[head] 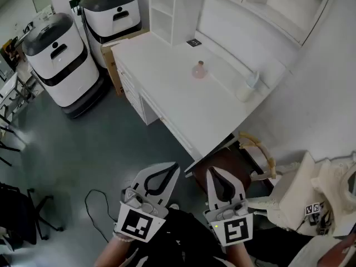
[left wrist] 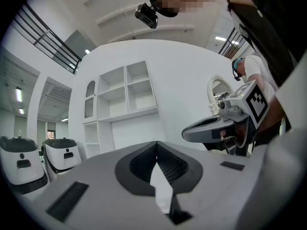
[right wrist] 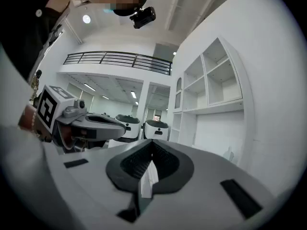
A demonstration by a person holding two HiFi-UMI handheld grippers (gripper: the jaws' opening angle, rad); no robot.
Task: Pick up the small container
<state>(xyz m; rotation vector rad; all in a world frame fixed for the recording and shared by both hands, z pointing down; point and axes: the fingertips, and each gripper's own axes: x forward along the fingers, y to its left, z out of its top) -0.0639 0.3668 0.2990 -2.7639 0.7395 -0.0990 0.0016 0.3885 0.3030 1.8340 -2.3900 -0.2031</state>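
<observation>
Across the upper middle of the head view, a white desk point(head: 167, 93) is seen, with two white wheeled machines point(head: 58, 60) parked at its left. Below, well apart from the desk, the left gripper point(head: 173, 167) and right gripper point(head: 214, 171) are held level, each with jaws pressed together on nothing. The small container point(head: 199, 69), pink and perhaps flask-shaped, is set upright near the desk's middle.

A small pink container point(head: 199, 70) stands near the middle of a white tabletop point(head: 178, 102), with a pale vessel point(head: 248, 88) by its right edge. Off the near corner, the left gripper point(head: 171, 167) and right gripper point(head: 214, 172) are side by side, fingers together.
</observation>
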